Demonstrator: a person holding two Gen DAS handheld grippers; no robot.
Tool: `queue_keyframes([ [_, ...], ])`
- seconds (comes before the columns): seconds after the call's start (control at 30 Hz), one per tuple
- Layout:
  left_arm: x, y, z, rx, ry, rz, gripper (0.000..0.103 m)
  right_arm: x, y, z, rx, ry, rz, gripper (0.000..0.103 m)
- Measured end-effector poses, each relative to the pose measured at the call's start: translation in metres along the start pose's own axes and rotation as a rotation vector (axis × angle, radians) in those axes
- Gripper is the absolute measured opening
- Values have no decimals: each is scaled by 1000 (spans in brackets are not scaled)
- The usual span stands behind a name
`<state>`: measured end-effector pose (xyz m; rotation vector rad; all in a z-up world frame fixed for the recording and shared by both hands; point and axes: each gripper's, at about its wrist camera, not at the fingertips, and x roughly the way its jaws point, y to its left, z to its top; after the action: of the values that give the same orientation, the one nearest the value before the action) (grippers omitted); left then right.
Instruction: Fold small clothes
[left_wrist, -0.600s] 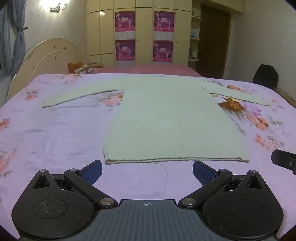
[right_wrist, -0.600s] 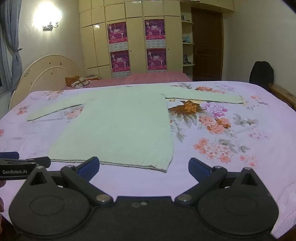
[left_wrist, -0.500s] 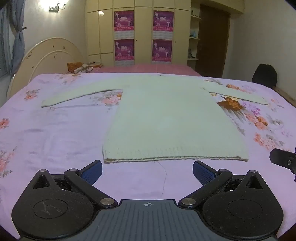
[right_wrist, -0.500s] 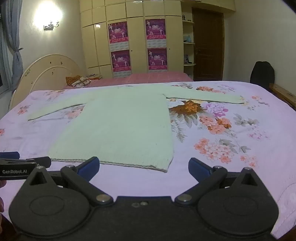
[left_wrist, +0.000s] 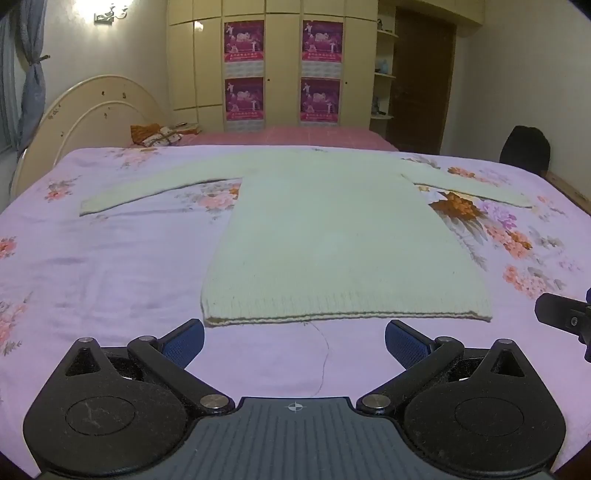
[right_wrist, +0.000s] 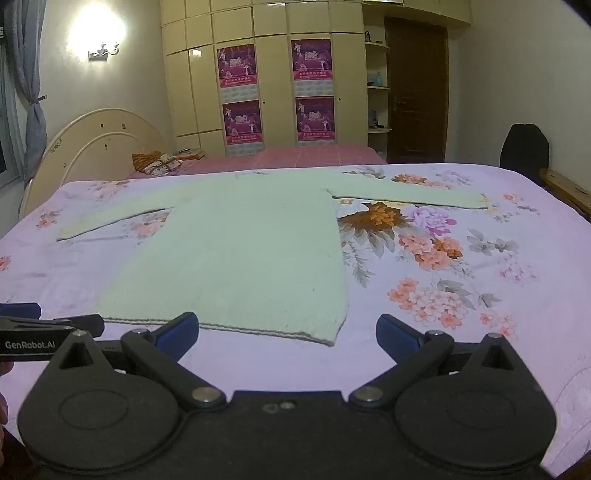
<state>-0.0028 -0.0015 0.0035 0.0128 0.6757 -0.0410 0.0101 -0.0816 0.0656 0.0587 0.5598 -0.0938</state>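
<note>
Because the sweater (left_wrist: 340, 243) is a soft knit, it will likely sag and stretch when lifted rather than hold any shape, so a pinch on a doubled, firmer edge seems wiser than one on open cloth. The ribbed hem (left_wrist: 347, 314) nearest the cameras looks the best place, one corner for each tool, or else a sleeve cuff if the sleeves are to go in first. It looks light, and the knit surface should give the blue pads some bite.

The garment is pale green, long-sleeved, and lies flat on the floral lilac bedspread (left_wrist: 110, 266) of the bed, body toward the viewer and both sleeves spread out to the sides. A loose thread (left_wrist: 323, 354) trails from the hem.

The left gripper (left_wrist: 294, 341) hovers just short of the hem with its jaws spread wide and nothing between them. The right gripper (right_wrist: 287, 332) likewise stands released and empty, near the hem's right corner (right_wrist: 332, 338).
</note>
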Motion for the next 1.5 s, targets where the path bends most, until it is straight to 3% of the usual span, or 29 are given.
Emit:
queue_keyframes([
  [1.5, 7, 7, -2, -15, 6, 3, 103, 7, 2, 2, 0, 6, 2, 102],
])
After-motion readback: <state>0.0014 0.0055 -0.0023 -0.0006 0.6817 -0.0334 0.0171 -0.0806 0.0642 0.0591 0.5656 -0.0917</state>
